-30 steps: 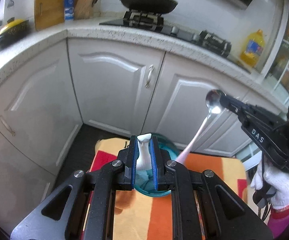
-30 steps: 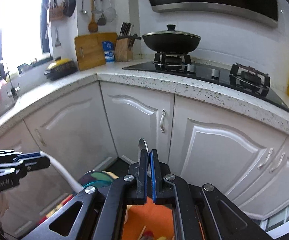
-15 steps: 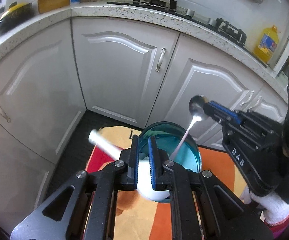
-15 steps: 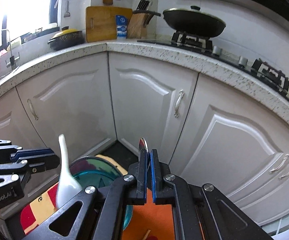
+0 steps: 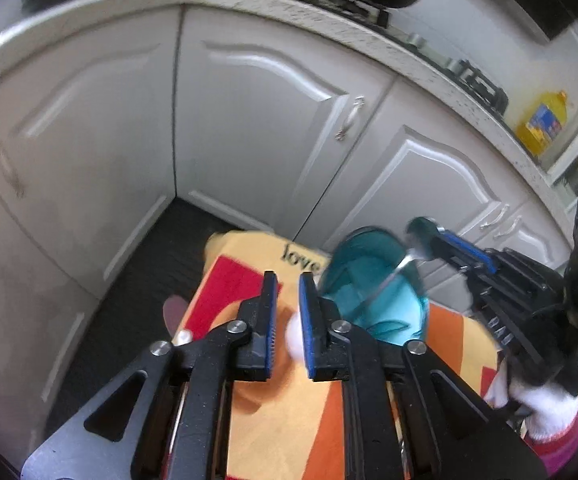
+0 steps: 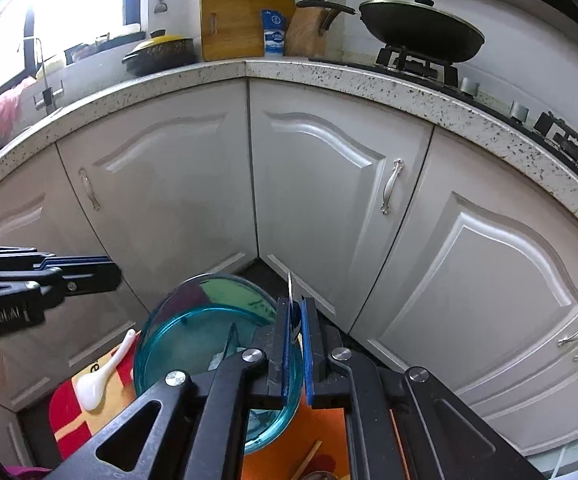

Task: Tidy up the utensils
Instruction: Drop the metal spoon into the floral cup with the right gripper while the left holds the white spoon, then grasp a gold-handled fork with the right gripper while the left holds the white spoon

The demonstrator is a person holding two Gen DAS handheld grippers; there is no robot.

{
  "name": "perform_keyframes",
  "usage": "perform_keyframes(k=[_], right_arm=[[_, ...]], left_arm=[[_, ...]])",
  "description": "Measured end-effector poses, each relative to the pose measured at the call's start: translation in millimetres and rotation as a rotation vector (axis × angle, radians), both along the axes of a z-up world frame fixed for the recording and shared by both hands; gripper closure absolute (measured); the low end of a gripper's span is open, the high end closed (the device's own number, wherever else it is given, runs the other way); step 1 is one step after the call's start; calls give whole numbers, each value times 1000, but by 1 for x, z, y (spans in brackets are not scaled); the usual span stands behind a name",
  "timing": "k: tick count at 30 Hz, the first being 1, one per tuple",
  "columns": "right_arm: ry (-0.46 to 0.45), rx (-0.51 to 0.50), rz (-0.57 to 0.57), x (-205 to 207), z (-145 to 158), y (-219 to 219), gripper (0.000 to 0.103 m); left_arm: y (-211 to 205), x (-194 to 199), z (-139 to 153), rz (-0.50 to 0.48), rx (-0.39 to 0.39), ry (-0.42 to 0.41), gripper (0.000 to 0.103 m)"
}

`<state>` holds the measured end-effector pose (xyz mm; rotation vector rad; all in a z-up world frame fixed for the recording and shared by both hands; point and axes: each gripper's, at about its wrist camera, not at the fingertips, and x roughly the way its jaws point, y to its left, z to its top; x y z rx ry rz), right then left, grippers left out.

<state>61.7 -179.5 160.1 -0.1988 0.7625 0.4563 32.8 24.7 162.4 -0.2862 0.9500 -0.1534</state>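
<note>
Now the jaws of the left gripper (image 5: pixel 287 322) stand slightly apart with nothing clamped between them; half a second ago they were closed on the white ceramic soup spoon (image 6: pixel 103 372), which has since come to lie loose on the orange, red and yellow striped cloth (image 5: pixel 273 432) covering the desk, just left of the round teal glass bowl (image 6: pixel 161 344), handle pointing toward the cabinets. In the left wrist view only a blurred white patch of that spoon shows between the blue pads, so whether it touches either pad cannot be told. The right gripper (image 6: pixel 296 344) has its jaws almost closed, as before, on the metal spoon (image 5: pixel 413 246), pinching its bowl end, whose thin edge pokes up above the pads. The spoon's handle slants down into the teal bowl, lower than it hung a second ago; through the smeared glass its end cannot be made out. Both views have tilted downward since then, bringing more of the cloth into sight. A thin wooden stick (image 6: pixel 307 460) lies on the cloth at the bottom of the right wrist view, cut off by the gripper body. Behind, white cabinet doors (image 6: pixel 321 200) run under a speckled countertop (image 6: pixel 329 70) carrying a black lidded wok (image 6: pixel 421 32).
</note>
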Motion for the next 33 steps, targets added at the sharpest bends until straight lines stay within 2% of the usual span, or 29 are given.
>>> perform_keyframes(k=[1,2,4,6,9,15,22,24,29,33], right_arm=[[11,11,4,0,1,-2,100],[21,19,6,-1,1,-3,100],[22,45,-9,-4,5,-9,93],[25,80,-23,-9,10,-16,74],[27,124,-33,-18,16,-24,74],[28,118,-50,-37,22,-33,71],[36,102,-73,-55,19,-49,68],[45,115,-82,-60,16,-55,67],[115,121,-99,-73,-9,-70,66],[233,100,-104,-76,-52,-81,67]], left_arm=[[10,-4,-2,10,-10,9,79],[22,-8,-6,25,-12,17,76],[39,-15,-12,52,-14,30,73],[50,-22,-23,67,-2,62,70],[53,-29,-48,62,34,120,70],[46,-22,-89,44,72,194,70],[36,-12,-116,22,200,202,70],[34,-10,-123,15,213,217,70],[34,-8,-131,11,214,225,70],[31,-2,-136,4,220,234,70]])
